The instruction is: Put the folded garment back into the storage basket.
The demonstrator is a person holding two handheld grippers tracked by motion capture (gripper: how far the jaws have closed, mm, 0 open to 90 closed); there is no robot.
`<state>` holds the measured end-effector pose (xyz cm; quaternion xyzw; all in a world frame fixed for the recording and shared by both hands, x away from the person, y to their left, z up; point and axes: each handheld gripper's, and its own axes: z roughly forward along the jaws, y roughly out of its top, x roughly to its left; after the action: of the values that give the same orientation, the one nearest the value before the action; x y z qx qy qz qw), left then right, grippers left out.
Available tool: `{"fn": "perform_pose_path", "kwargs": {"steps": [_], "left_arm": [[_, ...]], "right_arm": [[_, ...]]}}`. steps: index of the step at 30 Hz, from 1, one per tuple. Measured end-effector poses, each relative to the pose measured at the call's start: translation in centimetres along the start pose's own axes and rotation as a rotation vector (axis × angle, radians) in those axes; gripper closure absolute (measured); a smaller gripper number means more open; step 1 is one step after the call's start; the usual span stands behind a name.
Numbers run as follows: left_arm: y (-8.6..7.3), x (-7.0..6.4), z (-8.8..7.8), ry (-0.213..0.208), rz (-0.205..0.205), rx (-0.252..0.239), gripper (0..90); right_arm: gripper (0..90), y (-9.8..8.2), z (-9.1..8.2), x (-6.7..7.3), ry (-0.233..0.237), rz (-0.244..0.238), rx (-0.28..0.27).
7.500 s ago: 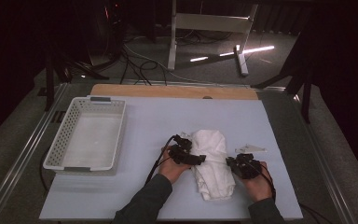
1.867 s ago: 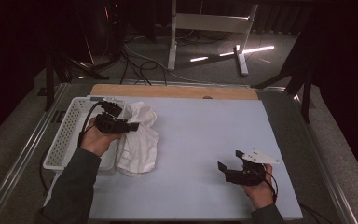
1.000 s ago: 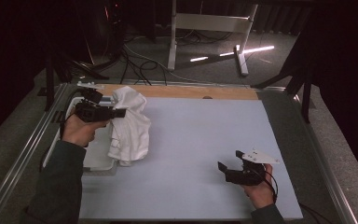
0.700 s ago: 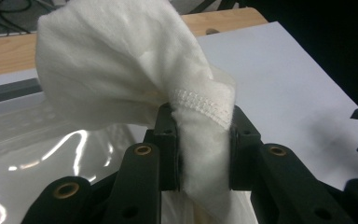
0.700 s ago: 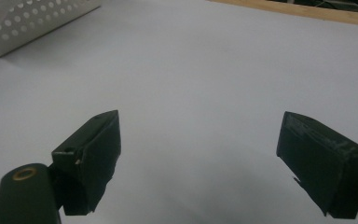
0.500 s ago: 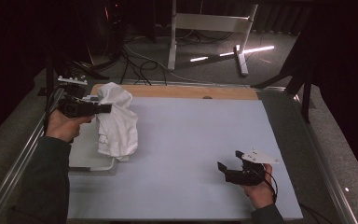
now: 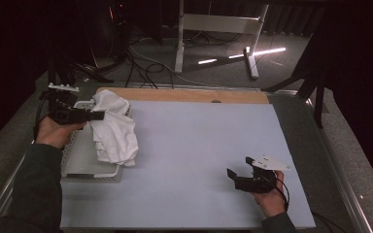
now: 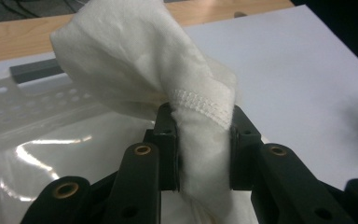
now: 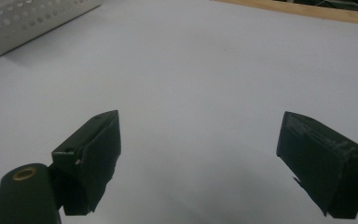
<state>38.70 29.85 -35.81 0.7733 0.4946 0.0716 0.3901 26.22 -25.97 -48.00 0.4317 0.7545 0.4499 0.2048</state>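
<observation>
The left gripper (image 7: 96,115) clamps a bunched fold of a white towel (image 7: 112,131), which hangs straight down from its jaws over the near right rim of the white perforated basket (image 7: 77,160). The basket's floor lies just left of the cloth. The right gripper (image 7: 238,174), jaws spread and empty, rests well apart on the pale table mat (image 7: 199,145).
</observation>
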Motion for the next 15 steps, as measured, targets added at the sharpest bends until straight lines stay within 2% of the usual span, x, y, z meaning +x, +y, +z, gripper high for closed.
{"fn": "perform_pose_path", "kwargs": {"steps": [3, 9, 15], "left_arm": [[-0.4, 0.3, 0.5, 0.016, 0.012, 0.022, 71.5], [-1.6, 1.4, 2.3, 0.036, -0.014, 0.043, 71.4], [-3.0, 2.3, 3.4, 0.089, -0.015, 0.082, 71.4]], "right_arm": [[13.6, 0.0, 0.1, 0.2, -0.001, 0.001, 0.003], [13.5, 0.0, 0.1, 0.1, -0.002, 0.000, 0.003], [13.5, 0.0, 0.0, 0.0, -0.001, -0.002, 0.001]]}}
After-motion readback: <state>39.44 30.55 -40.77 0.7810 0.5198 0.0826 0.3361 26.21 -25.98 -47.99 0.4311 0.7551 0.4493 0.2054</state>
